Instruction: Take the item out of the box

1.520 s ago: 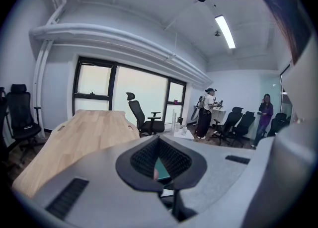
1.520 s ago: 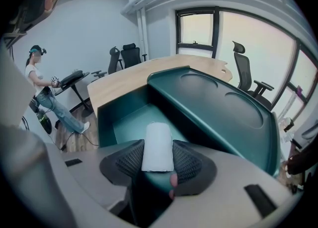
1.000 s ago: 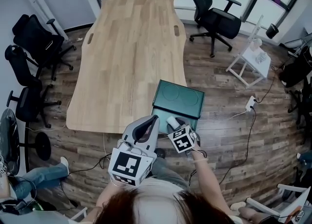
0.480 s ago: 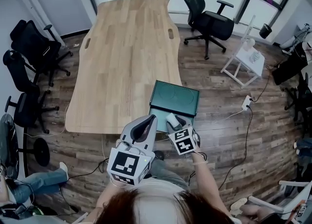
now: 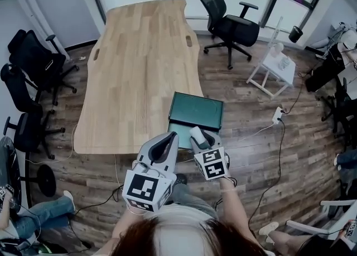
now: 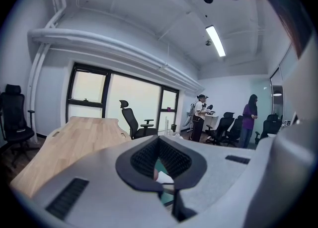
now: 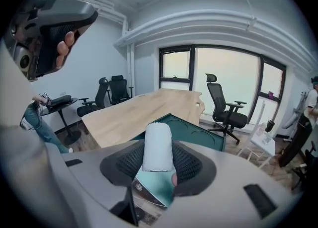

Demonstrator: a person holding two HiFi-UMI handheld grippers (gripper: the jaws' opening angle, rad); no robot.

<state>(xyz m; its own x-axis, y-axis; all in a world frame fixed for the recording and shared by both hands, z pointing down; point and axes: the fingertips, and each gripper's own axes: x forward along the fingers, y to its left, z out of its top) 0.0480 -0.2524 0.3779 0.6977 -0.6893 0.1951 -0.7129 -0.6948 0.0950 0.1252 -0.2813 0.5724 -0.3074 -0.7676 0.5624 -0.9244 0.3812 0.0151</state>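
Head view, counter: a long pale wooden counter (image 5: pixel 139 65) runs from near to far through the middle of the room, on a dark plank floor (image 5: pixel 262 143)
Head view, box: a dark green box (image 5: pixel 195 110) sits at the counter's near right corner
Head view, right gripper: the right gripper (image 5: pixel 199 139) is just near of the box, above its near edge, with a white roll (image 5: pixel 195 133) standing up between its tips
Head view, left gripper: the left gripper (image 5: pixel 174 135) is close to the left of the right one, pointing far toward the box, its tips drawn together
Head view, surroundings: black office chairs stand on the left, and another office chair (image 5: pixel 226 18) stands far right of the counter
Left gripper view, fingers: the dark ribbed fingers (image 6: pixel 141 158) meet at their far tips – nothing is caught between them; through the narrow slit nearer the camera a bit of green and white shows
Left gripper view, room: the counter (image 6: pixel 74 132) stretches away on the left, and two people (image 6: pixel 200 117) stand far right among chairs
Right gripper view, fingers: the fingers (image 7: pixel 188 165) stand wide apart and clamp the white roll (image 7: pixel 157 140) from both sides – it is upright, clear of the box
Right gripper view, box: the box (image 7: pixel 198 135) lies just beyond the roll on the near end of the counter (image 7: pixel 144 108); a teal sheet shows below the roll, and what it belongs to cannot be told
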